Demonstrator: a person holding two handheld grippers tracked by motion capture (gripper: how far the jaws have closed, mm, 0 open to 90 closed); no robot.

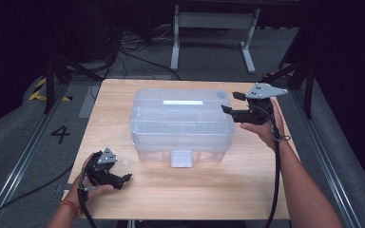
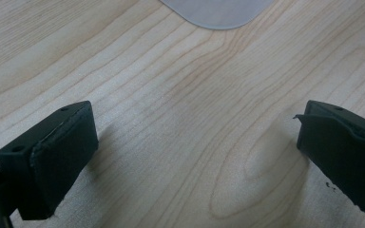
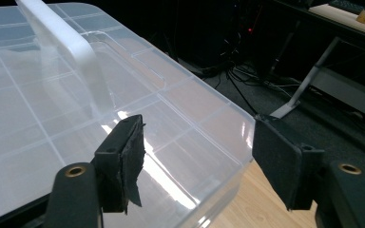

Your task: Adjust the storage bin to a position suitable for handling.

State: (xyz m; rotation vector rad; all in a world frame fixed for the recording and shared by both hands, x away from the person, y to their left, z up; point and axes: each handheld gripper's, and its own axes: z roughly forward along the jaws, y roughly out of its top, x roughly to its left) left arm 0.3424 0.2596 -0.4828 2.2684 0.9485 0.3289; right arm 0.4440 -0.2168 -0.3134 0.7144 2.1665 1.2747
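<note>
A clear plastic compartment box [image 1: 180, 121] with a white handle [image 1: 183, 102] on its lid and a pale latch [image 1: 181, 158] at the front sits mid-table. My right gripper [image 1: 229, 102] hovers at the box's right end, jaws pointing left and open. In the right gripper view the right gripper [image 3: 197, 156] has one jaw over the lid of the box [image 3: 52, 118] and the other past its corner, neither pressing, with the handle [image 3: 66, 52] beyond. My left gripper [image 1: 126, 179] rests low at the table's front left, open. The left gripper [image 2: 195, 152] has bare wood between its jaws.
The wooden table [image 1: 247, 190] has free surface in front of the box and to its sides. A pale rounded piece [image 2: 218, 12] shows at the top of the left gripper view. Behind the table stand a white desk frame [image 1: 214, 21], floor cables [image 1: 123, 47] and black stands [image 1: 52, 80].
</note>
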